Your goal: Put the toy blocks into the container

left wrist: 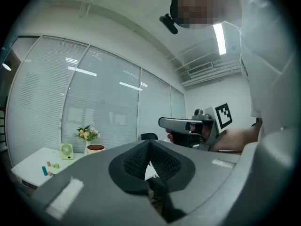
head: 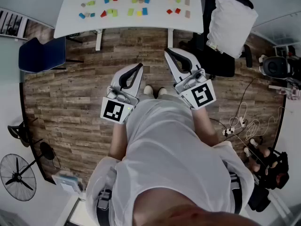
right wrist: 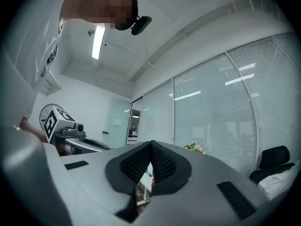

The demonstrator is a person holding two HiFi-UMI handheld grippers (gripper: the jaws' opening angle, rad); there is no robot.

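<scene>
Wood-plank floor (head: 70,93); white worktop (head: 141,26) ahead, blue chair (head: 41,54) beside it, black fan (head: 18,177) near the wall; glass walls (left wrist: 103,107) with closed blinds; ceiling strip light (left wrist: 219,37) lit.

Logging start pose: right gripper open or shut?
Shut. On the grey two-jaw right gripper, its own view shows black ribbed pads meeting at the tips, nothing between.

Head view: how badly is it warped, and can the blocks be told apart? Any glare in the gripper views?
Head view: strong fisheye, the floorboards bow and the corners go dark; the blocks on the table are tiny, but their colours read. Left gripper view: the ceiling light burns out white. Right gripper view: a ceiling light flares likewise.
</scene>
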